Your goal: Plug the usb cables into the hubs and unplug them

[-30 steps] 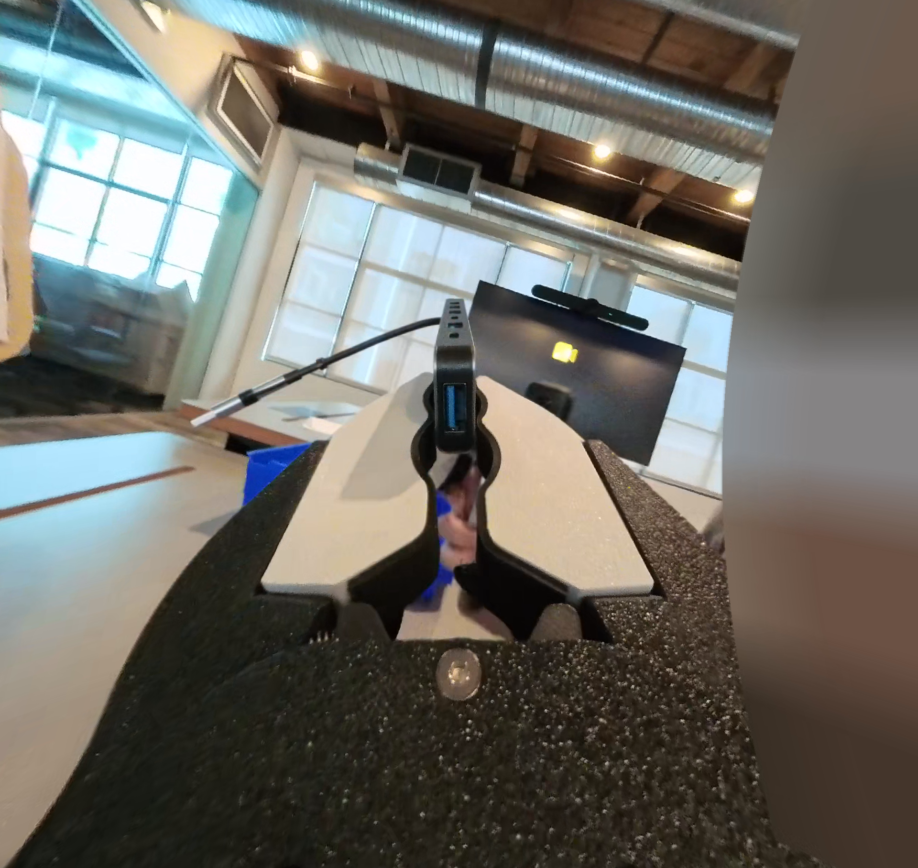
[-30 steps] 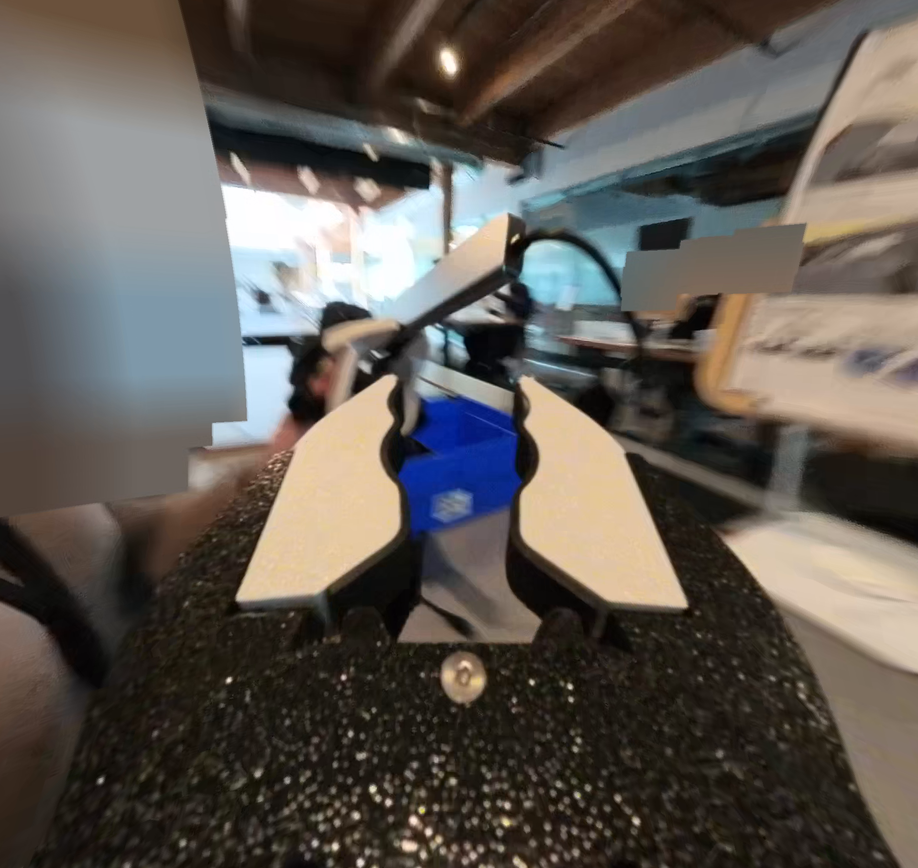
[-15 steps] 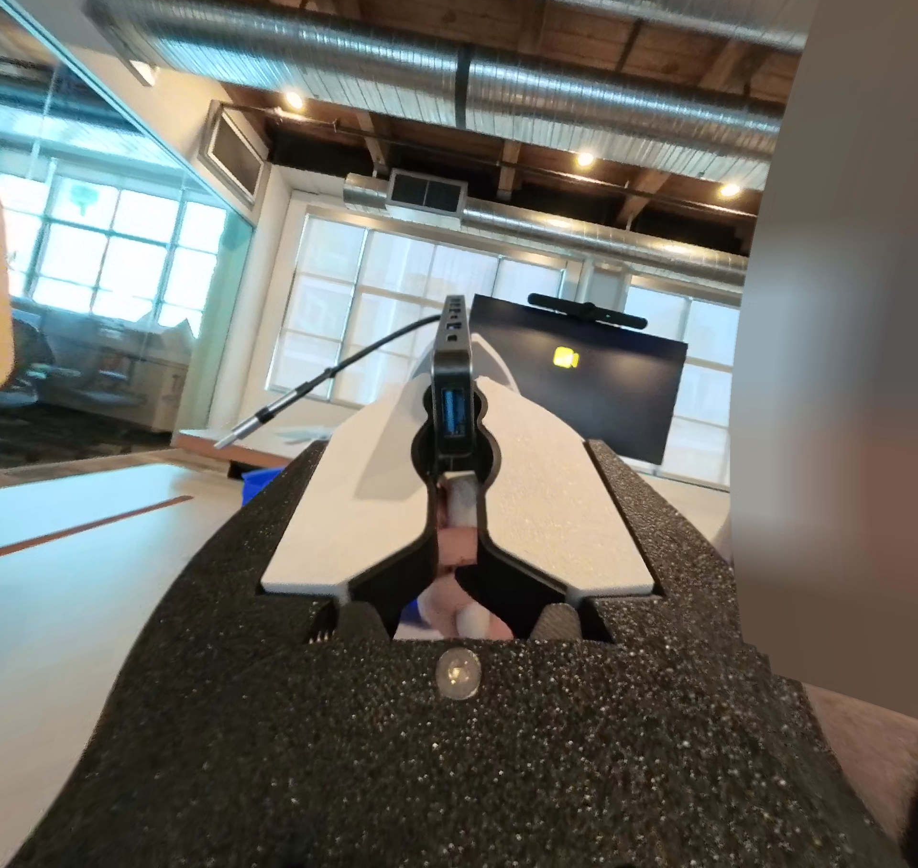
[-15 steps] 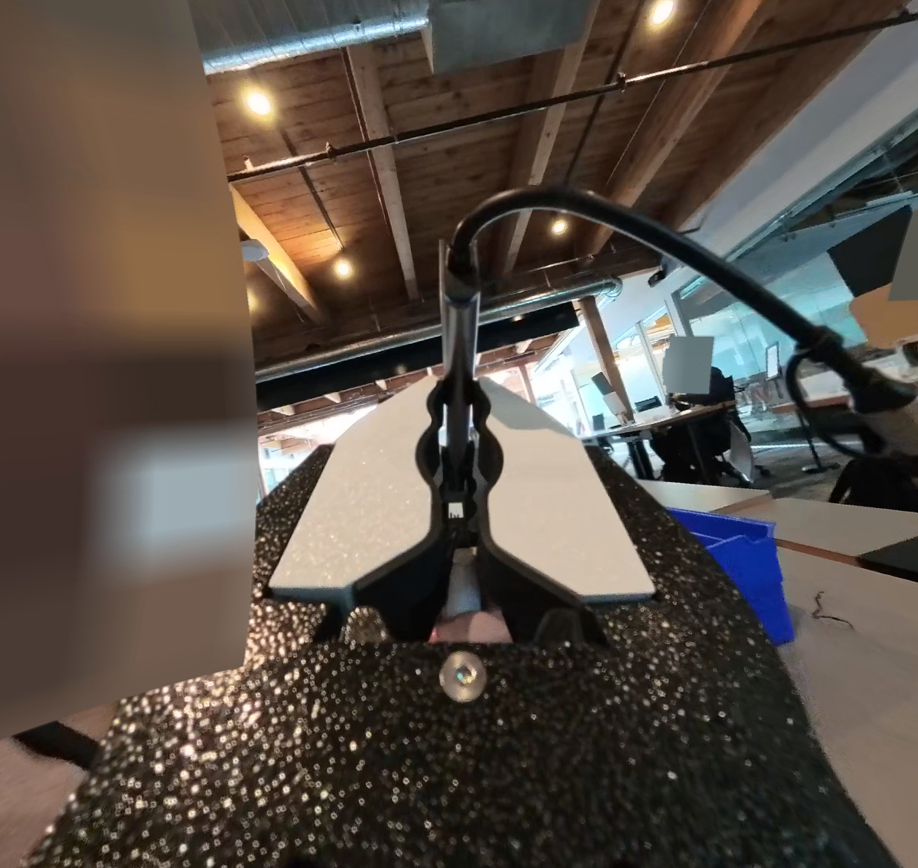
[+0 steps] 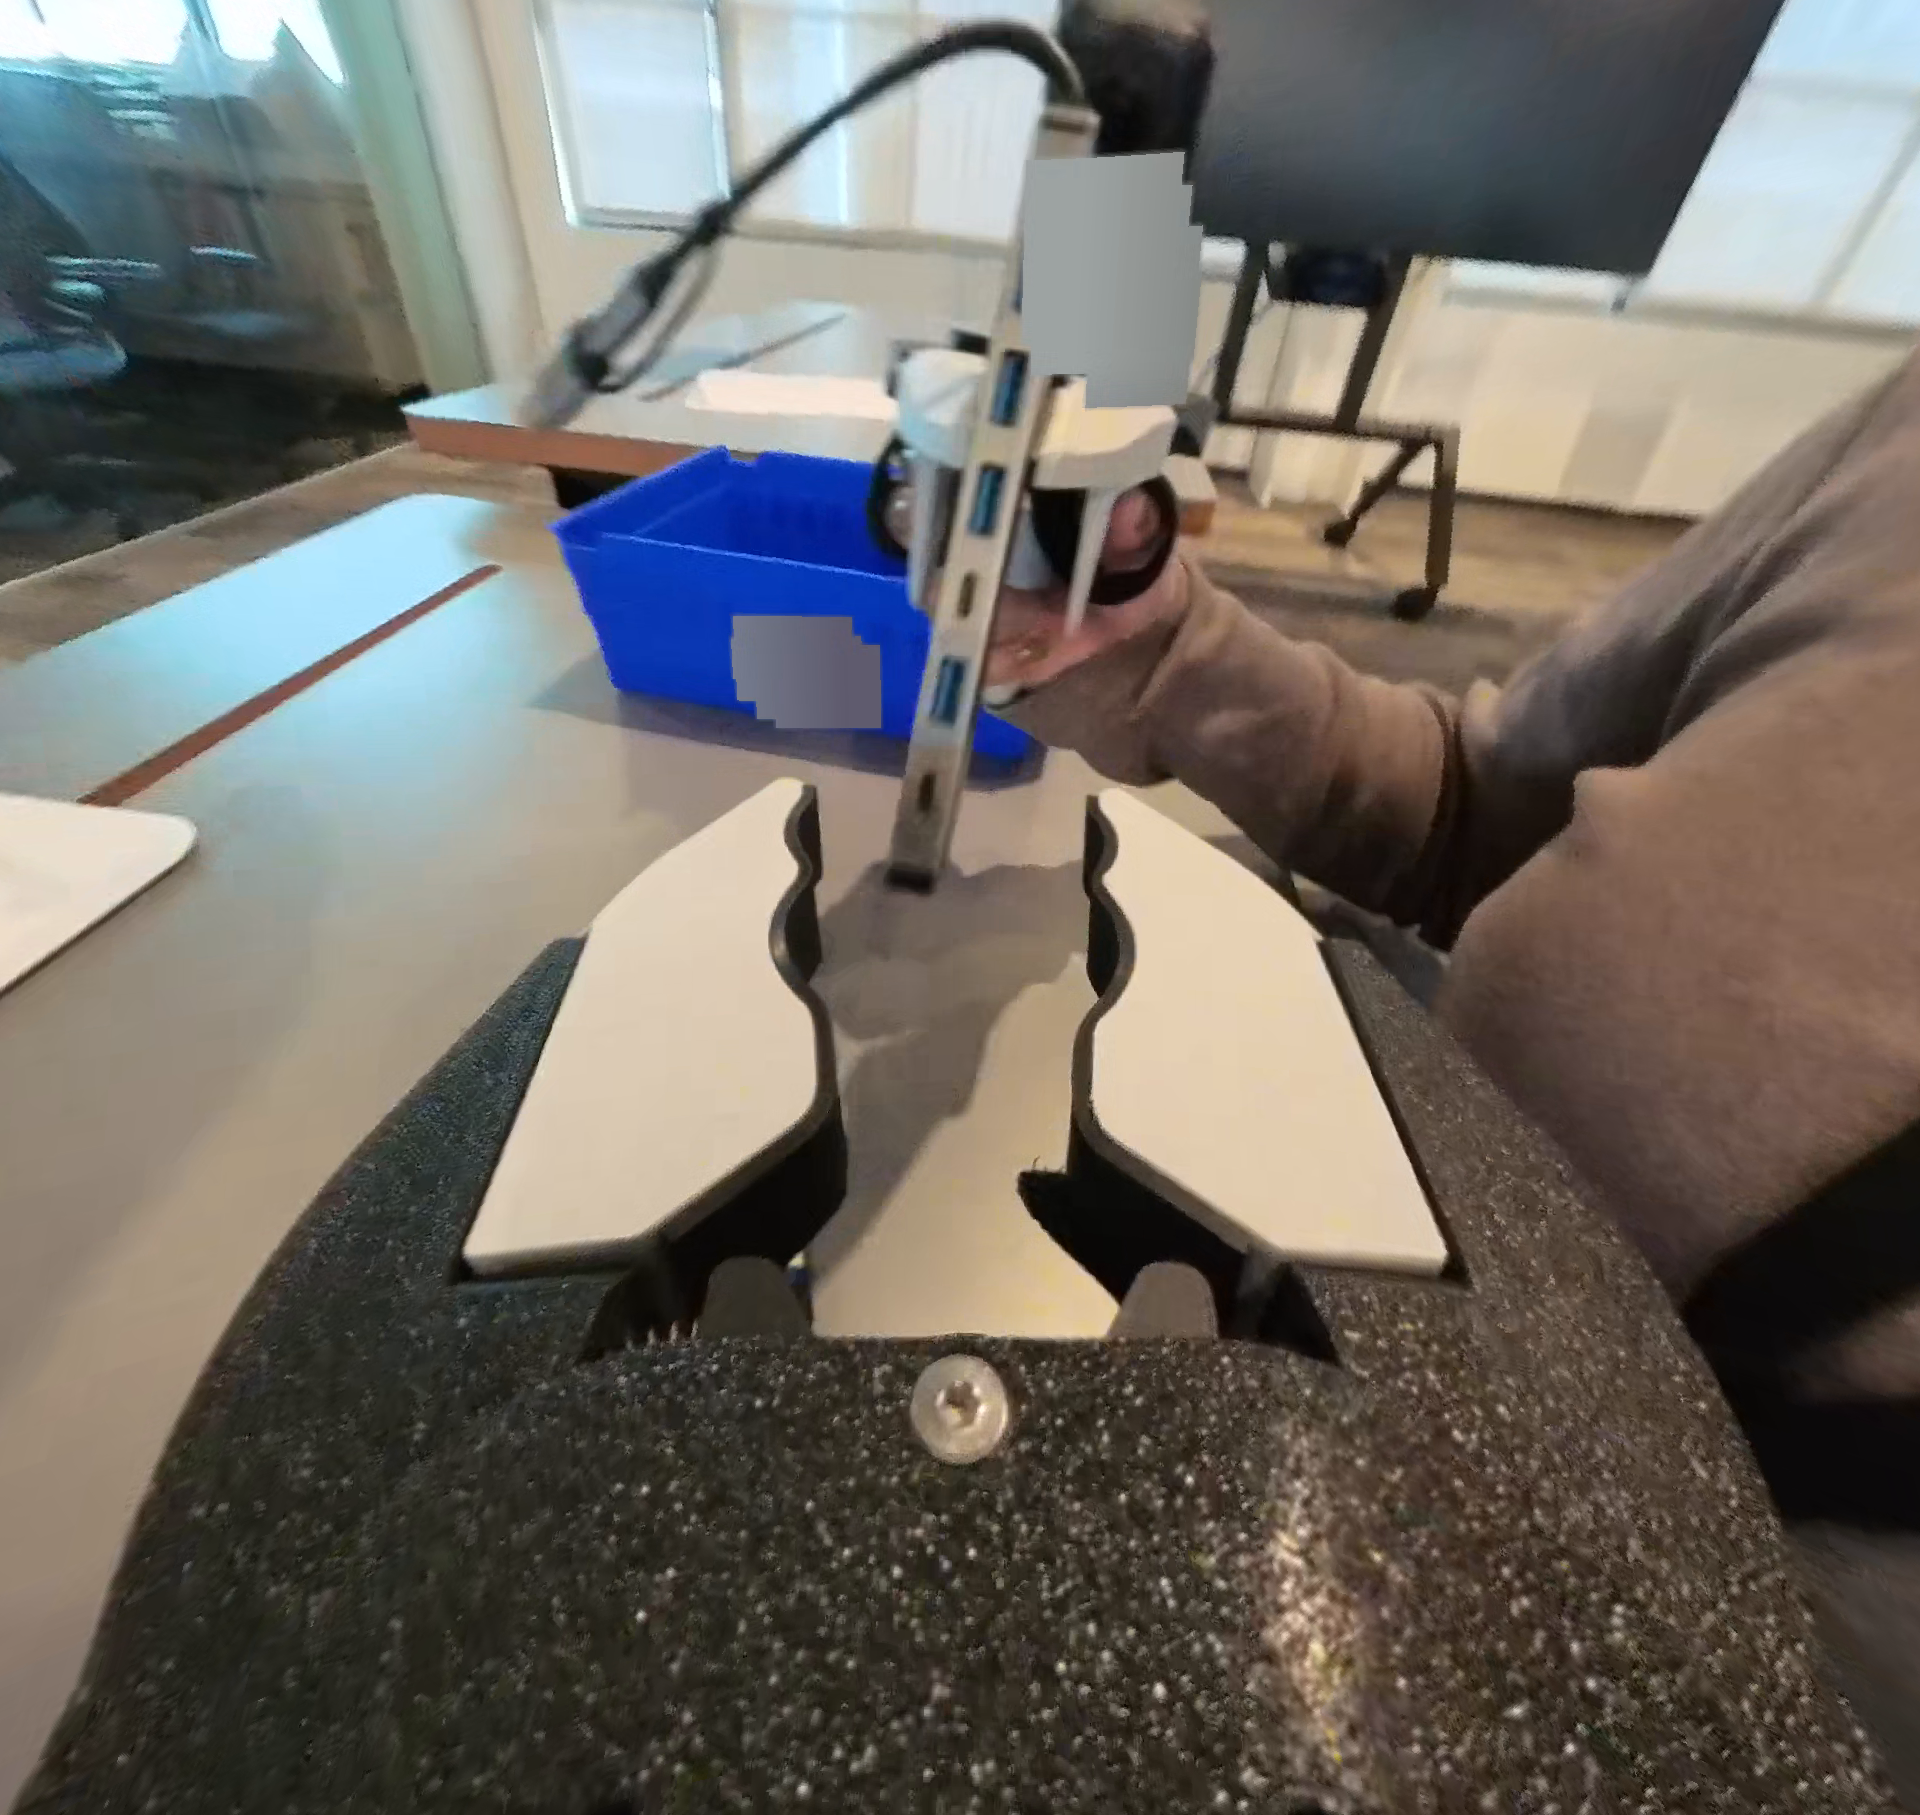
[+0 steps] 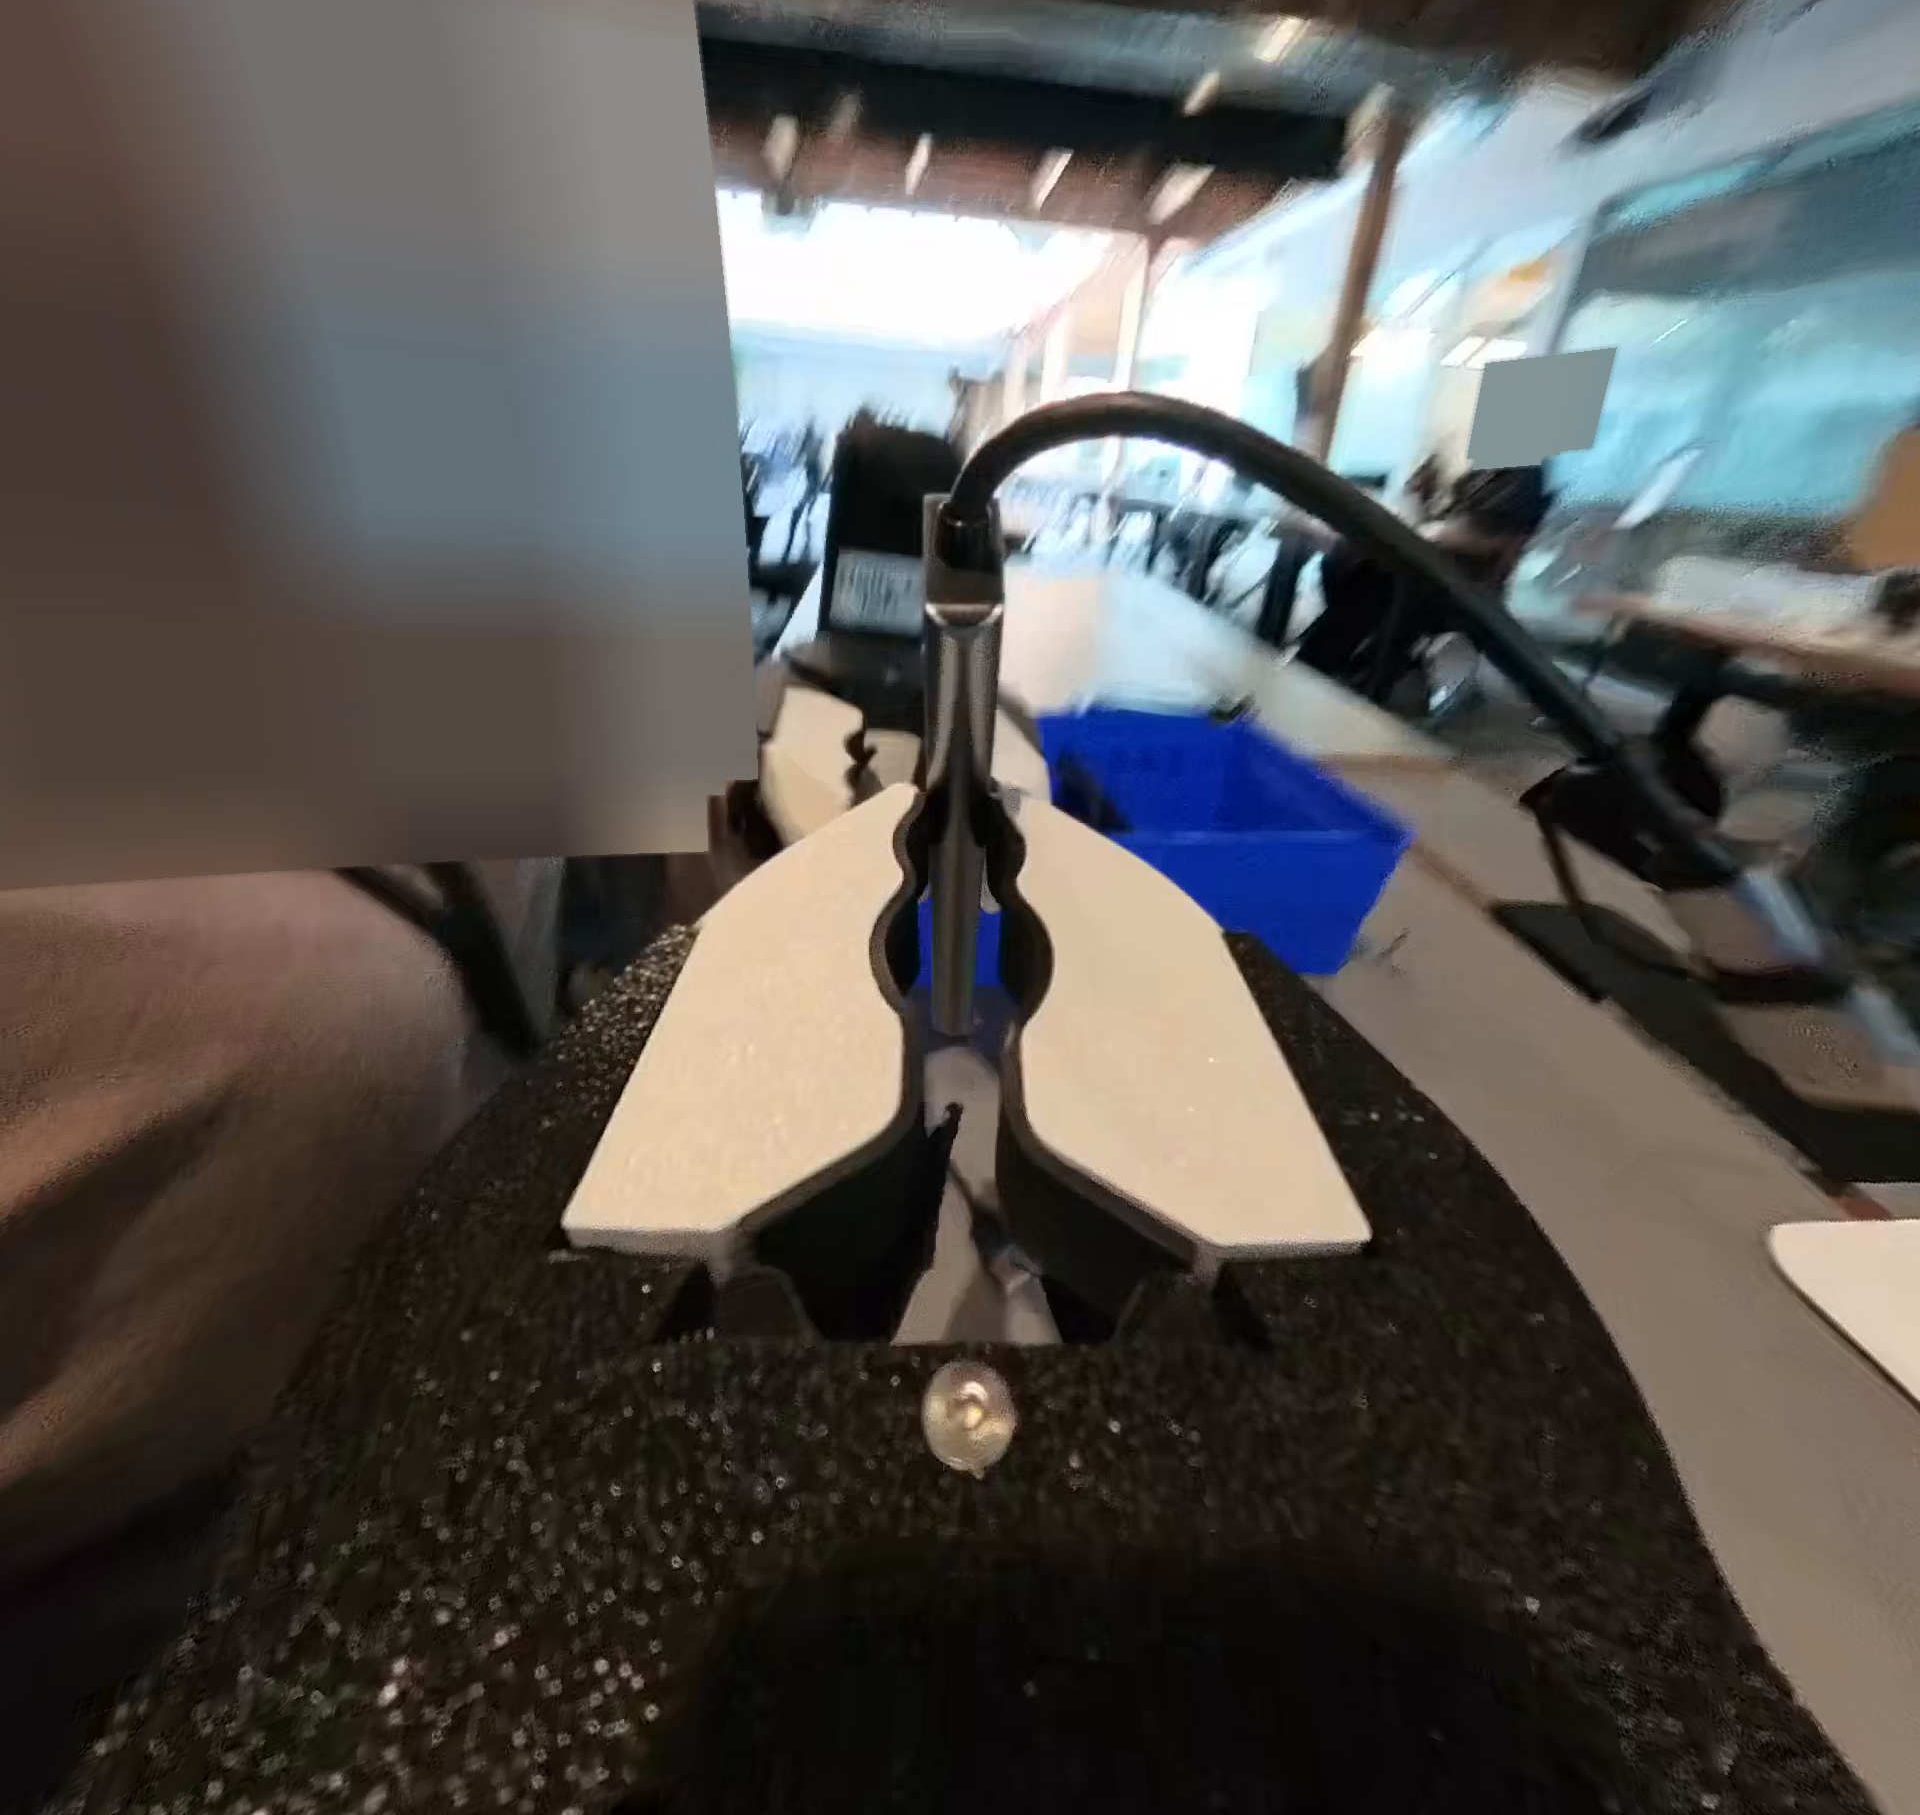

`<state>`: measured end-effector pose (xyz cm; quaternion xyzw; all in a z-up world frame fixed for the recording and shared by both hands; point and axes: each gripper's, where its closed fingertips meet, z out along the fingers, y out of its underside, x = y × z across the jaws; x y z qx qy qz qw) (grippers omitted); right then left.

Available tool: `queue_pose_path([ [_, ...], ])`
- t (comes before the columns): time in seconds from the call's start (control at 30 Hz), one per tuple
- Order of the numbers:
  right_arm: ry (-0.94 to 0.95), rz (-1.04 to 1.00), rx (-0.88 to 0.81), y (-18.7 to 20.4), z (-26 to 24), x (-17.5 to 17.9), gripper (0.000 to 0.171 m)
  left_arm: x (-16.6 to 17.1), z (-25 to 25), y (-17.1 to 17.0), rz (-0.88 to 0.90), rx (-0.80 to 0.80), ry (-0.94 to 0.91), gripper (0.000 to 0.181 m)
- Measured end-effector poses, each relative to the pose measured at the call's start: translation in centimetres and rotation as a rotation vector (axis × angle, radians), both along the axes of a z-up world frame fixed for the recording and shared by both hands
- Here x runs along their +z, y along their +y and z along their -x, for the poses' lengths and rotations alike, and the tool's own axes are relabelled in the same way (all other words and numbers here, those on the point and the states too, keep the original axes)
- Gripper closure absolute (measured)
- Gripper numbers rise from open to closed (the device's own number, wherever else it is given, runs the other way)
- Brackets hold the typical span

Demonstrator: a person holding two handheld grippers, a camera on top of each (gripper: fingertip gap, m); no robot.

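While my left tongs [image 5: 948, 892] hang wide apart and empty just above the grey table [image 5: 312, 892], my right tongs [image 6: 958, 830] are pinched tight on the slim grey USB hub [image 6: 958, 809], which stands nearly upright between their white fingers [image 6: 790, 1017]. Seen from the left wrist view, that hub [image 5: 961, 612] tilts slightly, its lower end close to the tabletop just ahead of my open left fingers [image 5: 686, 1048], its row of blue ports facing the camera; whether the end touches the surface I cannot tell. My right hand [image 5: 1081, 602], in a brown sleeve [image 5: 1351, 757], grips the tool behind it. A black cable [image 6: 1351, 539] arches from the hub's top and droops to the right, its plug end blurred. Behind the hub sits a blue bin [image 5: 727, 570] on the table, with a dark screen on a wheeled stand [image 5: 1455, 72] farther back. A white pad [image 5: 73, 872] lies at the table's left edge.
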<state>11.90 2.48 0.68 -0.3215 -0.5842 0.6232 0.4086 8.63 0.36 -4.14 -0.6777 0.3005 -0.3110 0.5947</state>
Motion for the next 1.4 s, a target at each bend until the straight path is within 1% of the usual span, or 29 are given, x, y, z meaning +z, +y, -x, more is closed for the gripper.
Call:
queue_pose_path([
  [0.07, -0.031, -0.042, 0.029, -0.9, 0.3, -0.7, 0.162, -0.7, -1.6, 0.3, 0.014, -0.024, 0.061, 0.133],
  [0.1, -0.045, -0.054, 0.045, -1.3, 0.4, -0.9, 0.162, -1.0, -2.0, 0.6, 0.014, -0.021, 0.083, 0.136],
  [0.13, -0.055, -0.062, 0.059, -1.7, 0.6, -1.1, 0.162, -1.2, -2.3, 0.7, 0.01, -0.021, 0.097, 0.144],
  [0.2, -0.056, -0.061, 0.073, -2.1, 0.9, -1.2, 0.162, -1.4, -2.6, 0.8, -0.008, -0.024, 0.113, 0.169],
  [0.27, -0.032, -0.03, 0.083, -2.2, 1.0, -0.9, 0.162, -1.0, -2.7, 0.7, -0.038, -0.026, 0.105, 0.17],
  [0.4, 0.068, 0.058, 0.084, -2.1, 1.2, 0.1, 0.159, 0.0, -2.8, 0.4, -0.057, -0.058, 0.013, 0.17],
  [0.53, 0.08, 0.117, 0.144, -2.6, 1.4, 0.4, 0.152, -0.2, -3.0, 0.4, -0.08, -0.064, 0.021, 0.17],
  [0.6, 0.082, 0.149, 0.18, -2.7, 1.4, 0.6, 0.153, -0.2, -3.2, 0.3, -0.093, -0.068, 0.022, 0.17],
  [0.67, 0.079, 0.161, 0.202, -2.8, 1.4, 0.6, 0.161, -0.2, -3.1, 0.3, -0.092, -0.064, 0.016, 0.17],
  [0.77, 0.063, 0.11, 0.189, -2.8, 1.5, 0.3, 0.161, -0.4, -3.0, 0.2, -0.091, -0.076, 0.01, 0.17],
  [0.8, 0.052, 0.093, 0.187, -2.9, 1.4, 0.1, 0.161, -0.4, -2.9, 0.1, -0.084, -0.08, 0.016, 0.168],
  [0.87, 0.034, 0.062, 0.17, -2.6, 1.1, 0.0, 0.161, -0.6, -1.8, -0.2, -0.034, -0.073, 0.038, 0.147],
  [0.93, 0.015, 0.026, 0.118, -1.3, 0.3, -0.1, 0.162, -1.6, 0.3, -0.5, 0.054, -0.041, 0.107, 0.145],
  [1.03, -0.02, -0.035, 0.014, 0.5, -0.8, -0.3, 0.162, -4.4, 2.8, -0.9, 0.178, 0.031, 0.309, 0.147],
  [1.13, -0.049, -0.061, -0.05, 1.8, -1.5, -0.5, 0.161, -7.8, 3.5, -1.0, 0.3, 0.055, 0.534, 0.151],
  [1.27, -0.086, -0.09, -0.109, 2.6, -1.9, -1.1, 0.162, -12.8, 3.9, -0.1, 0.419, 0.069, 0.809, 0.153],
  [1.33, -0.096, -0.096, -0.121, 2.7, -2.0, -1.4, 0.162, -14.5, 4.3, 0.6, 0.487, 0.087, 0.863, 0.153],
  [1.4, -0.107, -0.096, -0.124, 2.7, -2.1, -1.7, 0.162, -15.6, 4.2, 0.8, 0.58, 0.076, 0.843, 0.147],
])
